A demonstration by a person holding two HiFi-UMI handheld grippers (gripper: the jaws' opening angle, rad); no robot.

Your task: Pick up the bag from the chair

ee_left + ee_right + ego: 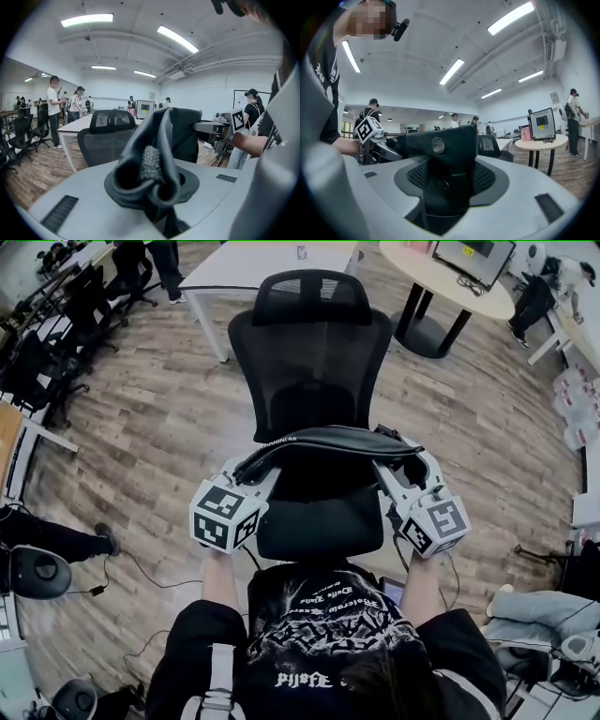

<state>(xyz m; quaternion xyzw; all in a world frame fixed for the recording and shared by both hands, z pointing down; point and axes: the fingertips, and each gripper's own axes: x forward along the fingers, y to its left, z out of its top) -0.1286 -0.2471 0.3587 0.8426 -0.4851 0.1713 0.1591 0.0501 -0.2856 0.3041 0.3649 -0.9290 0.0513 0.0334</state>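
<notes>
1. Found the left gripper (249, 474) clamped hard on the bunched, folded end of the black bag (328, 440), at the left side of the office chair (309, 381), with nothing but crumpled material between the jaws.
2. Found the right gripper (401, 468) likewise closed on the bag's other end, the flat flap with the round metal snap (438, 145), at the chair's right side.
3. Saw the bag stretched between the two grippers, over the rear of the chair's seat (319, 526) and just in front of the backrest (281, 352). Judged it as raised off the seat, mid-lift, though could not confirm clearance from above.
4. Judged the lift best done by:
   - raising both ends together and level, to avoid a sag in the middle towards the seat;
   - holding the squeeze firm on the left, given the risk of soft folds creeping out of a narrow grip;
   - drawing the bag up and slightly away from the backrest, to avoid snagging a strap or flap on the chair's mesh.
5. Noted a white table (272, 263) and a round table (459, 282) beyond the chair, both well apart from it. Judged neither as any hindrance to the lift.
</notes>
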